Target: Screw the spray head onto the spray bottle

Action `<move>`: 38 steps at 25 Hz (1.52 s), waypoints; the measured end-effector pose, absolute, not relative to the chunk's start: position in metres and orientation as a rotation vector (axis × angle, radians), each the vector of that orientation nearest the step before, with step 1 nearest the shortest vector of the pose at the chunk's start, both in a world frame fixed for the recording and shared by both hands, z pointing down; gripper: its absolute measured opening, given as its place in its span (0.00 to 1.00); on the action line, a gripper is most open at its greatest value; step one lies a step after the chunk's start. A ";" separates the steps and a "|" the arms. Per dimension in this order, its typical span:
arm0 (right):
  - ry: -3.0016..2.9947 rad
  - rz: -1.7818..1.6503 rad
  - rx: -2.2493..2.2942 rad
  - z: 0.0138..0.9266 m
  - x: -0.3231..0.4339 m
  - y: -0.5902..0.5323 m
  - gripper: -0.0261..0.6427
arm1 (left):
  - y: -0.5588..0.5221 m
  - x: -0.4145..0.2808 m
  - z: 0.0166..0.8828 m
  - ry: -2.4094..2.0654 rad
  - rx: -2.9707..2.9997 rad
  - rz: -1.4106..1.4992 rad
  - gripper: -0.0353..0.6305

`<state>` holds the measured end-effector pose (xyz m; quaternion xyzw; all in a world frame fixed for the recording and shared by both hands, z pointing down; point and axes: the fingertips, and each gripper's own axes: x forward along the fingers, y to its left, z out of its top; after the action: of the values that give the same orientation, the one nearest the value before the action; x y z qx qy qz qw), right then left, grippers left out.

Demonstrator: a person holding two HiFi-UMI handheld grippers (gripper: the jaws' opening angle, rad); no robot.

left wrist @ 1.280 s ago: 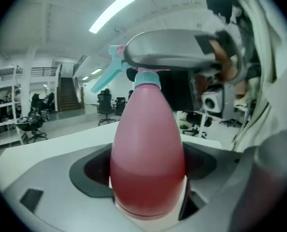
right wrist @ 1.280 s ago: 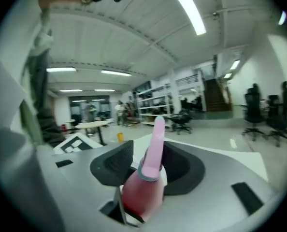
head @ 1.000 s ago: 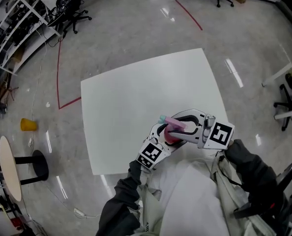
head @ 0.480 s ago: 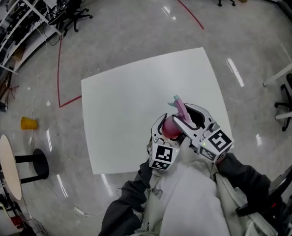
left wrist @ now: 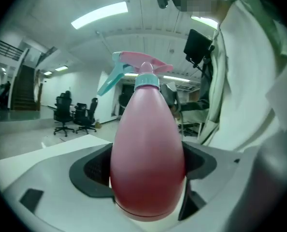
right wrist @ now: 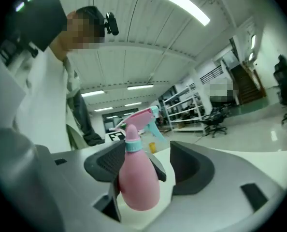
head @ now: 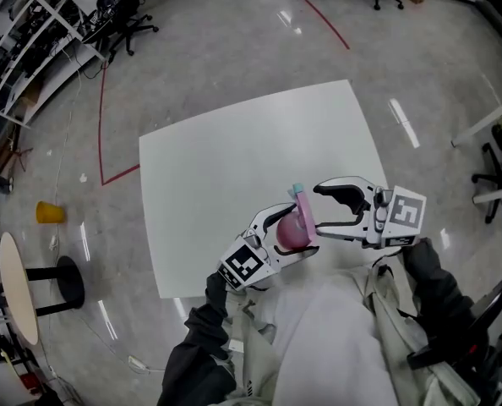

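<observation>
Pink spray bottle (left wrist: 146, 153) w/ spray head (left wrist: 138, 66) fitted; clamped in L gripper (head: 291, 233); R gripper (head: 321, 208) jaws opening, bottle loose between.

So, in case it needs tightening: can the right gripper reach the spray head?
Probably yes: the right gripper is opening its jaws with the spray bottle between them, spray head clear just beyond; the left gripper grips only the body.
</observation>
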<state>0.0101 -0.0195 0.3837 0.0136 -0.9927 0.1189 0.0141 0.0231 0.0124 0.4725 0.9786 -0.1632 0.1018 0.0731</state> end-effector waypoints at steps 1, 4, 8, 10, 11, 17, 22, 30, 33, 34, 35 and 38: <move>-3.088 0.407 -0.057 0.379 0.008 -0.014 0.46 | 0.022 0.028 0.471 -0.390 2.948 0.325 0.70; -3.039 0.427 -0.346 0.370 0.000 0.006 0.56 | 0.050 0.043 0.466 -0.114 2.942 0.364 0.70; -3.061 0.433 -0.519 0.358 -0.005 0.017 0.57 | 0.063 0.055 0.455 0.041 2.925 0.349 0.70; -3.113 0.457 -0.440 0.352 -0.002 0.007 0.57 | 0.053 0.061 0.451 -0.025 2.915 0.291 0.70; -3.150 0.459 -0.344 0.351 0.000 -0.001 0.57 | 0.044 0.059 0.449 -0.103 2.905 0.252 0.70; -3.178 0.372 0.317 0.351 0.007 -0.038 0.19 | -0.007 0.009 0.461 -0.642 2.739 0.118 0.70; -3.119 0.285 0.243 0.350 -0.001 -0.014 0.10 | -0.017 0.004 0.460 -0.708 2.759 0.145 0.70; -3.065 0.142 0.155 0.349 -0.007 -0.010 0.39 | -0.009 0.025 0.467 -0.685 2.886 0.415 0.70; -3.102 0.147 0.378 0.345 -0.007 -0.028 0.20 | -0.025 0.026 0.465 -0.865 2.853 0.410 0.70; -3.108 0.187 0.510 0.346 -0.006 -0.039 0.20 | -0.032 0.022 0.466 -0.961 2.829 0.413 0.70; -3.089 0.261 0.673 0.349 -0.003 -0.052 0.20 | -0.039 0.016 0.469 -1.084 2.794 0.445 0.70; -2.939 0.557 1.147 0.371 0.007 -0.080 0.20 | -0.057 0.001 0.487 -1.454 2.645 0.660 0.70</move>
<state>0.0068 -0.0802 0.3707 0.3580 -0.9169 0.1738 -0.0312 0.0011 -0.0574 0.4874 0.8558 -0.4705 0.2134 0.0260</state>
